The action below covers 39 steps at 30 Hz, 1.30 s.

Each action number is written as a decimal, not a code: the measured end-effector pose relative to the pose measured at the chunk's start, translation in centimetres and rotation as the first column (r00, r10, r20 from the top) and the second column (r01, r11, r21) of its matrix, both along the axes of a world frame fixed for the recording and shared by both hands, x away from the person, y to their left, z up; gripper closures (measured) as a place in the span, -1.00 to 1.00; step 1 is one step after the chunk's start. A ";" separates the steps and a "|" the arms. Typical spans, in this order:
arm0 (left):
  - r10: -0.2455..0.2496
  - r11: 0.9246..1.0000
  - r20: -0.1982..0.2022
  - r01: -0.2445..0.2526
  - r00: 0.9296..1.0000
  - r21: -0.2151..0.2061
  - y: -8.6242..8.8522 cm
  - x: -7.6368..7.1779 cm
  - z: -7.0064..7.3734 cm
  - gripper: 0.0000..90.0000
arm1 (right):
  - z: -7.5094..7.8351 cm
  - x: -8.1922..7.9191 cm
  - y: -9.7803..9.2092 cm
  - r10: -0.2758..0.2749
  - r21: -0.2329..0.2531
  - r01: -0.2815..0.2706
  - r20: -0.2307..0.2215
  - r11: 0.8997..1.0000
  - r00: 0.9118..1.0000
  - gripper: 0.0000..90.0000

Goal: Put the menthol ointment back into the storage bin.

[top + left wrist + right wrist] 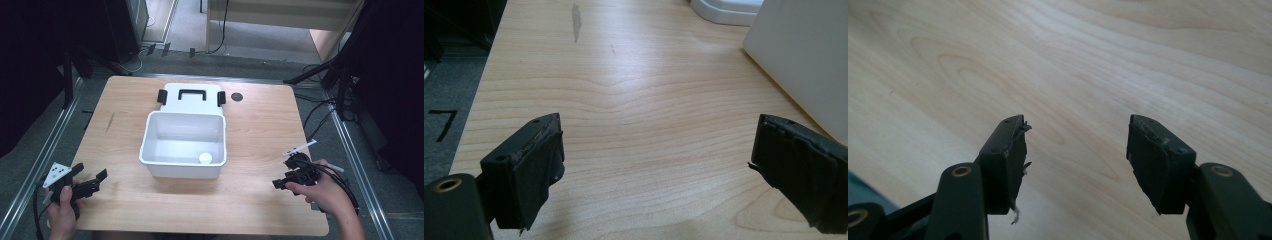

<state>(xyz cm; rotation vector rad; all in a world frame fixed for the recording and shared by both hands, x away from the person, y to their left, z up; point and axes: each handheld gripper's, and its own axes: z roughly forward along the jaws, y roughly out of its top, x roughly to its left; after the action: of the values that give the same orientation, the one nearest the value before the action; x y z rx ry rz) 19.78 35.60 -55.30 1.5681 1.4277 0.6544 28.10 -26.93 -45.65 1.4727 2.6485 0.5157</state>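
Note:
A white plastic box (183, 145) stands open in the middle of the wooden table (260, 130). Its lid (191, 99), with a black handle and black latches, lies flat behind it. A small white round piece (205, 158) rests inside the box at its front right corner. My left gripper (93, 180) is open near the table's front left corner, with nothing between its jaws. The box's white side (804, 55) rises ahead and to the right of it. My right gripper (286, 176) is open at the front right over bare wood (1073, 75), holding nothing.
A dark round hole (236, 96) sits in the tabletop right of the lid. A dark streak (576, 20) marks the wood at the far left. Metal rails (45, 150) run along both sides of the table, with cables (320, 107) on the floor beyond.

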 end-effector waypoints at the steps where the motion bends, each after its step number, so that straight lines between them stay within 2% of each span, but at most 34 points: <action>1: -0.001 1.000 -0.001 0.001 1.000 -0.001 0.1 0.0 0.0 -0.84 | -0.3 -0.3 -0.7 -0.014 0.025 0.013 0.035 1.000 0.999 -0.06; 4: 0.001 1.000 -0.003 -0.001 1.000 -0.006 0.1 0.0 0.0 -0.84 | -1.0 -1.1 -2.3 -0.063 0.090 0.055 0.089 0.994 0.994 -0.06; 7: 0.000 1.000 -0.002 0.000 1.000 -0.005 0.1 0.0 0.0 -0.84 | -1.8 -1.9 -3.7 -0.092 0.142 0.073 0.135 0.987 0.987 -0.07; 11: 0.001 1.000 -0.003 -0.001 1.000 -0.006 0.1 0.0 0.0 -0.84 | -3.0 -3.0 -5.4 -0.133 0.201 0.092 0.204 0.975 0.970 -0.09; 14: 0.001 1.000 -0.003 -0.001 1.000 -0.006 0.1 0.0 0.0 -0.84 | -3.9 -4.0 -6.6 -0.168 0.258 0.095 0.274 0.961 0.947 -0.11; 18: 0.003 1.000 -0.005 -0.003 1.000 -0.005 0.0 0.0 0.0 -0.84 | -5.2 -4.9 -7.4 -0.204 0.312 0.094 0.341 0.945 0.918 -0.15; 21: 0.004 1.000 -0.005 -0.004 1.000 -0.005 0.0 0.0 0.0 -0.84 | -6.3 -5.3 -7.7 -0.223 0.321 0.095 0.390 0.942 0.893 -0.19; 23: 0.005 1.000 -0.005 -0.005 1.000 -0.006 0.0 0.0 0.0 -0.84 | -6.9 -5.5 -7.9 -0.243 0.341 0.100 0.411 0.935 0.879 -0.20; 25: 0.005 1.000 -0.005 -0.005 1.000 -0.006 0.0 0.0 0.0 -0.84 | -7.4 -5.6 -8.0 -0.267 0.354 0.105 0.447 0.929 0.854 -0.21; 26: 0.005 1.000 -0.004 -0.005 1.000 -0.006 0.0 0.0 0.0 -0.84 | -7.6 -5.7 -8.0 -0.287 0.370 0.109 0.467 0.922 0.836 -0.21; 27: 0.005 1.000 -0.004 -0.005 1.000 -0.007 0.0 0.0 0.0 -0.84 | -7.8 -5.7 -8.1 -0.299 0.381 0.111 0.478 0.918 0.826 -0.21; 29: 0.005 1.000 -0.003 -0.005 1.000 -0.007 0.0 0.0 0.0 -0.84 | -8.2 -5.7 -8.1 -0.339 0.412 0.125 0.500 0.903 0.797 -0.22; 30: 0.005 1.000 -0.003 -0.005 1.000 -0.007 0.0 0.0 0.0 -0.84 | -8.4 -5.8 -8.1 -0.352 0.419 0.127 0.519 0.899 0.779 -0.22; 31: 0.004 1.000 -0.003 -0.004 1.000 -0.007 0.0 0.0 0.0 -0.84 | -8.5 -5.8 -8.2 -0.360 0.421 0.130 0.531 0.898 0.767 -0.22; 32: 0.005 1.000 -0.003 -0.005 1.000 -0.007 0.0 0.0 0.0 -0.84 | -8.5 -5.7 -8.2 -0.374 0.429 0.133 0.545 0.893 0.750 -0.23; 33: 0.005 1.000 -0.004 -0.005 1.000 -0.007 0.0 0.0 0.0 -0.84 | -8.6 -5.7 -8.2 -0.397 0.443 0.144 0.557 0.885 0.730 -0.23; 35: 0.006 1.000 -0.004 -0.006 1.000 -0.008 0.0 0.0 0.0 -0.84 | -8.7 -5.8 -8.3 -0.418 0.456 0.147 0.577 0.878 0.702 -0.24; 36: 0.006 1.000 -0.004 -0.006 1.000 -0.009 0.1 0.0 0.0 -0.84 | -8.9 -5.8 -8.3 -0.426 0.461 0.149 0.586 0.875 0.689 -0.27; 38: 0.006 1.000 -0.005 -0.006 1.000 -0.009 0.1 0.0 0.0 -0.84 | -8.9 -5.8 -8.2 -0.403 0.450 0.120 0.612 0.885 0.680 -0.37; 39: 0.006 1.000 -0.006 -0.006 1.000 -0.008 0.1 0.0 0.0 -0.84 | -8.9 -5.8 -8.2 -0.400 0.453 0.107 0.625 0.885 0.671 -0.39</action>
<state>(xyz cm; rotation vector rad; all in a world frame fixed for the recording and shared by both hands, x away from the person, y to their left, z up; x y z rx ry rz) 19.81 35.66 -55.29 1.5614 1.4380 0.6471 22.29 -35.10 -54.54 1.3150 1.7511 1.3172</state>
